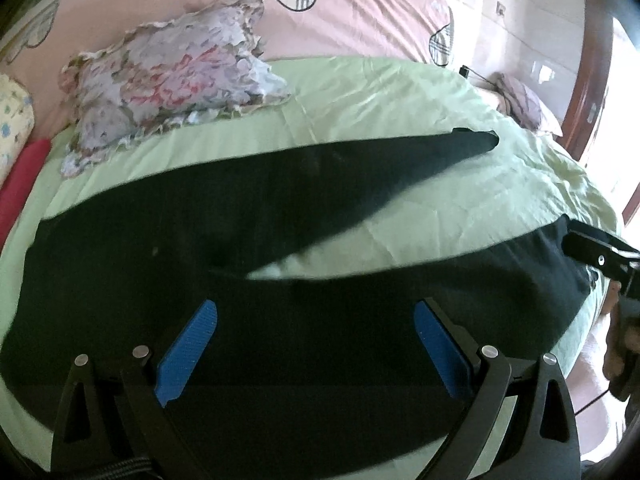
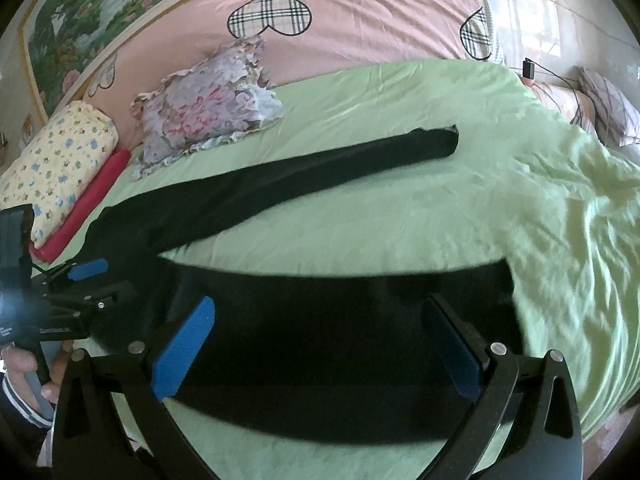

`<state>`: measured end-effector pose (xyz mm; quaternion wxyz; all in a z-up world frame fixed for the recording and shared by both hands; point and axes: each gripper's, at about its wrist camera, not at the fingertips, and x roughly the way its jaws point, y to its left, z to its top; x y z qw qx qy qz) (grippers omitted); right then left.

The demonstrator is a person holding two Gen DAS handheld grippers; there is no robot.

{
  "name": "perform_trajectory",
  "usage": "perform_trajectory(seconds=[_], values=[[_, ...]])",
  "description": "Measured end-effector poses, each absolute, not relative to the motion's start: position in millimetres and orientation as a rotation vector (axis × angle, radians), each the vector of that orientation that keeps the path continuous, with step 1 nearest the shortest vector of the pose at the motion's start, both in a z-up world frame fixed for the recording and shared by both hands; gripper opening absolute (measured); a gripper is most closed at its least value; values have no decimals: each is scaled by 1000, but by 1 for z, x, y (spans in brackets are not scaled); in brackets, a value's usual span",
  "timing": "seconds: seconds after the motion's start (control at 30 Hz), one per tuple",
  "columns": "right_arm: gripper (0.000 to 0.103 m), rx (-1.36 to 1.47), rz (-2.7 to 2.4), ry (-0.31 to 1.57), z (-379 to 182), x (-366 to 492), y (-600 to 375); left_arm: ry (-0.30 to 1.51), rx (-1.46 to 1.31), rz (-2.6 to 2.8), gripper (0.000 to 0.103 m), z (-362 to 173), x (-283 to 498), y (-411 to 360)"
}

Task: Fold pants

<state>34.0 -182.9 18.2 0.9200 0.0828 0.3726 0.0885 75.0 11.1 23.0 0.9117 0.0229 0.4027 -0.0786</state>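
Note:
Black pants [image 1: 168, 232] lie spread on a light green sheet [image 1: 360, 92], waist to the left, the two legs splayed apart toward the right. The far leg [image 2: 320, 168] ends near the bed's middle; the near leg [image 2: 340, 328] runs along the front edge. My left gripper [image 1: 316, 340] hovers open over the near leg close to the crotch, blue pads wide apart. My right gripper [image 2: 320, 344] stands open over the near leg further right, nothing between its fingers. In the left wrist view the right gripper [image 1: 592, 248] shows near that leg's cuff. The left gripper [image 2: 80, 280] appears at the left of the right wrist view.
A floral pillow [image 1: 168, 80] lies behind the pants. A pink quilt with checked hearts [image 2: 360, 12] covers the back of the bed. A yellow printed cushion [image 2: 56, 160] and a red roll [image 2: 92, 200] sit at the left. The person's hand [image 2: 24, 372] holds the left gripper's handle.

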Motion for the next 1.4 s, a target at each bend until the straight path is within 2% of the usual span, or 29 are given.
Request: perform_trajectory(seconds=[0.47, 0.87, 1.2, 1.3, 1.33, 1.37, 1.4], values=[[103, 202, 121, 800, 37, 119, -238, 860, 96, -282, 99, 46, 172, 10], [101, 268, 81, 862, 36, 194, -286, 922, 261, -443, 97, 36, 255, -23], [84, 359, 89, 949, 11, 245, -311, 1057, 267, -571, 93, 7, 320, -24], [66, 383, 110, 965, 4, 251, -312, 1110, 261, -564, 92, -7, 338, -23], [56, 385, 111, 971, 2, 251, -312, 1133, 254, -569, 88, -12, 343, -23], [51, 382, 114, 971, 1, 252, -310, 1152, 244, -576, 80, -16, 346, -22], [41, 380, 124, 967, 2, 251, -309, 1177, 215, -594, 77, -20, 348, -21]])
